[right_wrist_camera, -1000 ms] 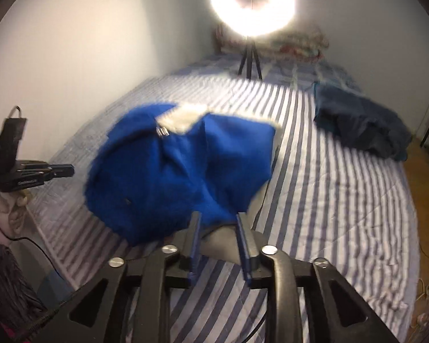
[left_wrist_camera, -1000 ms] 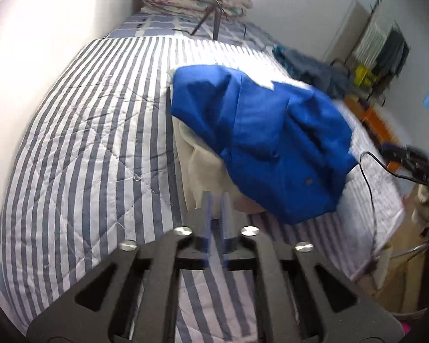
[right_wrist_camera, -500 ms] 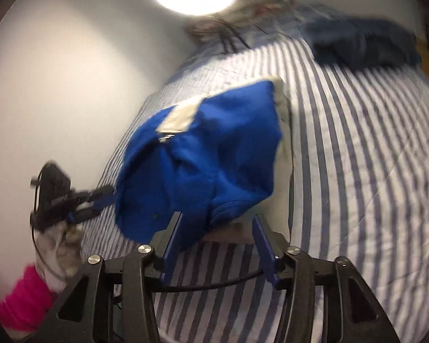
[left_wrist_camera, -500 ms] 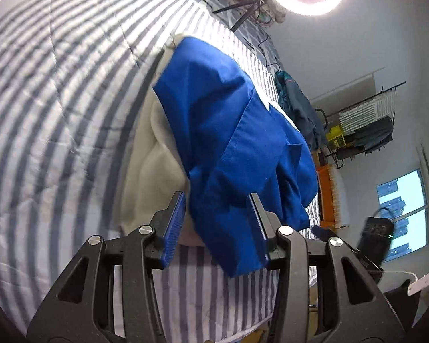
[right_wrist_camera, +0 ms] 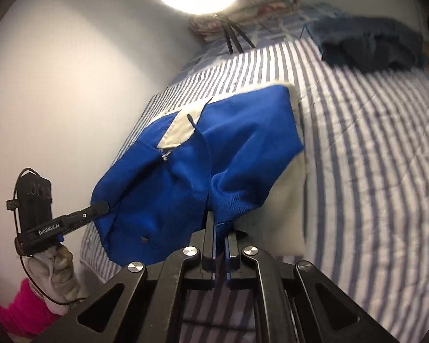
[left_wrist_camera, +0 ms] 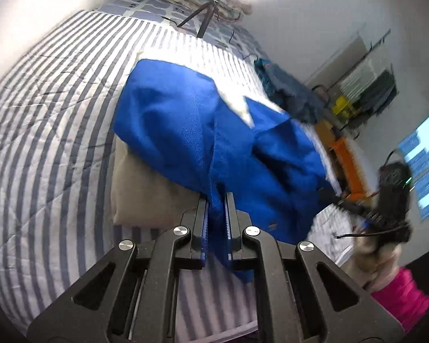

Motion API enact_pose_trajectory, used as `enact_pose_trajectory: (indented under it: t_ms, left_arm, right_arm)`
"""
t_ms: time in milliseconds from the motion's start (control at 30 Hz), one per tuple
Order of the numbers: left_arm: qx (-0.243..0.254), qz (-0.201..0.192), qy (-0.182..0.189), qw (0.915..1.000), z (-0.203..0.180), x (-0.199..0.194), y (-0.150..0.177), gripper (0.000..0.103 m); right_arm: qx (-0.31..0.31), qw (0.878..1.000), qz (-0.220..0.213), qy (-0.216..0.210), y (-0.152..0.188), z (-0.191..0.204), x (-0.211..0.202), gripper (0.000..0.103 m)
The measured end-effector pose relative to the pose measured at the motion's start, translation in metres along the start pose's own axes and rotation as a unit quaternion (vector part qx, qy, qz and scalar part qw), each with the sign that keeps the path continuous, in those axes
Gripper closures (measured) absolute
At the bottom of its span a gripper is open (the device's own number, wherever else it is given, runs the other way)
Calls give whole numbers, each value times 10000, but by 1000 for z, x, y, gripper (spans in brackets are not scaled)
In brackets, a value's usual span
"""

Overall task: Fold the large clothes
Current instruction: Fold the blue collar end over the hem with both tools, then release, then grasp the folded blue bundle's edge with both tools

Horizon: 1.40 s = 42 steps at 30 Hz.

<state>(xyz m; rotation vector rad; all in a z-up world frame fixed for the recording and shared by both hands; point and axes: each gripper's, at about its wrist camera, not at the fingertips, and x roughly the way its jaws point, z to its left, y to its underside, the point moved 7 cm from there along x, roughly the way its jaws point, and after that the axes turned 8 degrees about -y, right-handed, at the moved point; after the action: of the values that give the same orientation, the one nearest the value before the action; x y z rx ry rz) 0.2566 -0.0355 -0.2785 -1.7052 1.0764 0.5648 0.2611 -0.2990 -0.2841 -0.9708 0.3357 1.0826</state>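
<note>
Both jaws just closed — pinching rumpled blue twill jacket point(left_wrist_camera: 186, 120) hem.

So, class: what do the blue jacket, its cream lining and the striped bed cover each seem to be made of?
Blue jacket: probably a matte cotton-type twill, judging by the fine diagonal weave and soft creases.
Cream lining: looks soft and fleecy, with no sheen; the exact fibre is unclear.
Striped bed cover: likely quilted cotton or a blend, with stitched lines, puffed panels and a matte surface.
</note>
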Motion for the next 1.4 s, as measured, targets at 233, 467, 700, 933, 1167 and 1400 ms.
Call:
enact_pose_trajectory:
  t_ms: [233, 467, 700, 933, 1167, 1400]
  left_arm:
    - [-148, 471, -253, 9985, 23, 43, 32, 96]
    - [432, 94, -372, 9983, 10, -16, 18, 88]
    - [893, -637, -406, 9931, 1, -104, -8, 87]
    - [1196, -1193, -501, 9844, -16, -163, -63, 87]
    - [1185, -1230, -921, 9810, -14, -108, -125, 87]
    - [1104, -653, -1067, 9860, -14, 6, -159, 87]
  right_arm:
    - [211, 9967, 564, 542, 41, -33, 34, 103]
    - [-190, 9974, 260, 649, 18, -5, -15, 66]
    - [-1568, 9805, -252, 1160, 8, 76, -112, 57]
    - [-2694, 9462, -856, 1577, -11, 147, -170, 43]
    - [-2554, 9542, -741, 1371, -69, 115, -120, 75]
    - [-1430, 9867, -291, 716, -128, 46, -11, 76]
